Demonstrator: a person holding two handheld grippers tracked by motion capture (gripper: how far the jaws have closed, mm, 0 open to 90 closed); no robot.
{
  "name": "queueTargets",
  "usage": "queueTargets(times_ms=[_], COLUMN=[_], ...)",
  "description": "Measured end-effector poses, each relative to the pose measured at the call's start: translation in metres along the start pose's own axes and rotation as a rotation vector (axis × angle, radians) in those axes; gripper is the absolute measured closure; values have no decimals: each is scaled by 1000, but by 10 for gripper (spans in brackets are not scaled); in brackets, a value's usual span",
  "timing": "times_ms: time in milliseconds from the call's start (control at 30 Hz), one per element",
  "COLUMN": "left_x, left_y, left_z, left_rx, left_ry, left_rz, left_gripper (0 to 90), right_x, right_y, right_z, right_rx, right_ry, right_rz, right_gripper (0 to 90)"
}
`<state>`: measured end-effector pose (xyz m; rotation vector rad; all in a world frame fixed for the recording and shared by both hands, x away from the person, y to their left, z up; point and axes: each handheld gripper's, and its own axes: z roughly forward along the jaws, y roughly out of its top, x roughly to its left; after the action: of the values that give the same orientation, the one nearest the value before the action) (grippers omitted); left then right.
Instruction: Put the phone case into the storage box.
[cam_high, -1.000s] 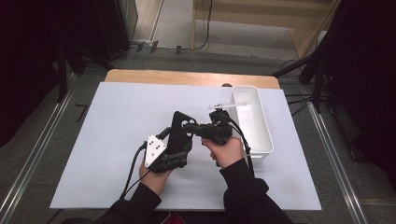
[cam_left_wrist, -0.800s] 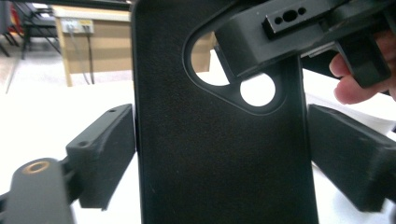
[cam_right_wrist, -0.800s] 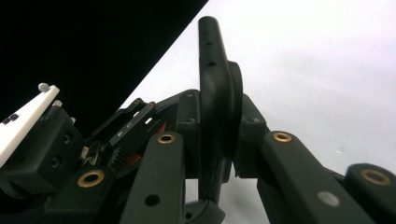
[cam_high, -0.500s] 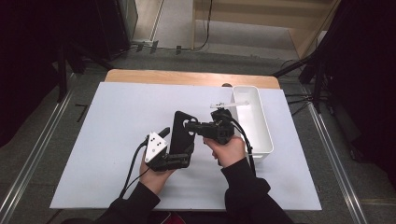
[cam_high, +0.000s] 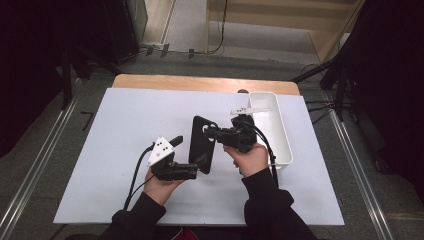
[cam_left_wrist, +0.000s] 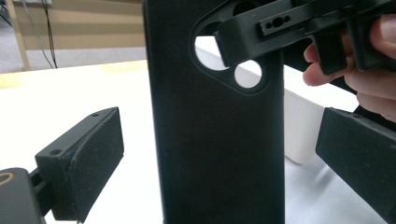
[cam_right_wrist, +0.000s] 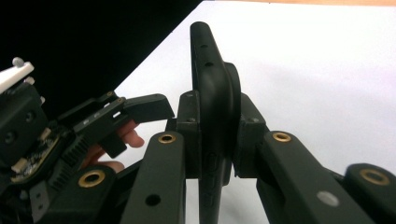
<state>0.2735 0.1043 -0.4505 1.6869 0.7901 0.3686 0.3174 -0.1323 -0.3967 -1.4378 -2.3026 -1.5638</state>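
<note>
Both forearms come in from 6 o'clock: the left gripper (cam_high: 176, 155) lies low at the mat's (cam_high: 125, 125) centre pointing toward 3 o'clock, its jaws having just been opening and now spread wide with nothing pressed, while the right gripper (cam_high: 212, 133) points toward 9 o'clock, clamped on the case (cam_high: 203, 150). The one black case stands on edge between the two grippers, at 3 o'clock of the left one, its camera cut-out under the right jaws. One white bin (cam_high: 280, 135) sits at the mat's 3 o'clock edge.

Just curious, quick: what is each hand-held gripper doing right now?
Left hand-held gripper: jaws just opened, pads clear of the black phone case between them.
Right hand-held gripper: shut on the phone case's edge.
</note>
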Motion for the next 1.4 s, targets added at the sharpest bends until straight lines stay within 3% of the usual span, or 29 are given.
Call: queueTargets(times_ms=[300,533,767,1100,1167,1400], left_x=[11,19,20,28,29,29], left_y=[6,10,17,20,19,19], left_z=[2,-1,-7,-10,-11,-9], left_rx=[105,125,91,120,124,157], left_ry=[-47,-95,-157,-272,-297,-325], left_rz=[39,55,74,58,83,87], left_gripper=[11,15,17,65,142,146], right_x=[-1,-3,-3,-9,-12,-13], right_y=[-1,-2,-4,-9,-10,-13], right_z=[-6,-14,-15,-20,-21,-23], right_rx=[-12,-33,-23,-5,-4,7], right_ry=[-1,38,78,186,215,244], right_rz=[-71,-128,-208,-302,-311,-362], right_gripper=[749,749,750,749,749,749])
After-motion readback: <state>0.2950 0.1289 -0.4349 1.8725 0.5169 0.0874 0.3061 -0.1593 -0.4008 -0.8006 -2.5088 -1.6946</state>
